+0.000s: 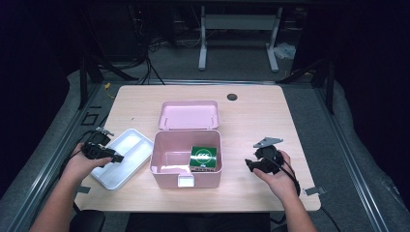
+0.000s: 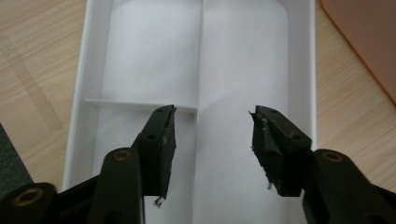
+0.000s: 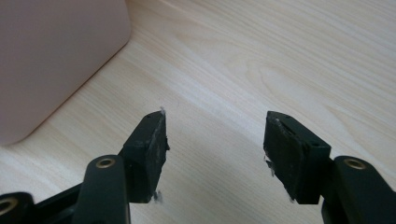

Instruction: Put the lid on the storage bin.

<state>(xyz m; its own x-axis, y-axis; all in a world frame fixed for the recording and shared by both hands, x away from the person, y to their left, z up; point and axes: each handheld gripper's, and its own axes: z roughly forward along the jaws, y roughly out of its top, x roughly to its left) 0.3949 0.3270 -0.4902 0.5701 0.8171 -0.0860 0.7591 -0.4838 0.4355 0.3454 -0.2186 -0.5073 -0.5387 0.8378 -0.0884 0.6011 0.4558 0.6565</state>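
Observation:
An open pink box (image 1: 186,166) stands at the table's middle, its lid (image 1: 188,115) tilted back behind it. A green carton (image 1: 203,158) lies inside at the right. Left of the box sits a white divided tray (image 1: 123,157). My left gripper (image 1: 115,158) hovers over the tray's near end. In the left gripper view its jaws (image 2: 212,116) stand open above the tray's floor (image 2: 149,56) with nothing between them. My right gripper (image 1: 249,165) is low over bare wood to the right of the box, open and empty (image 3: 217,121), with the box's wall (image 3: 56,60) at its left.
A dark round grommet (image 1: 232,96) sits in the table's far edge. The pink box's corner (image 2: 364,37) lies just right of the tray. Bare wood (image 1: 261,125) stretches to the right of the box. Cables and a desk frame stand on the floor beyond.

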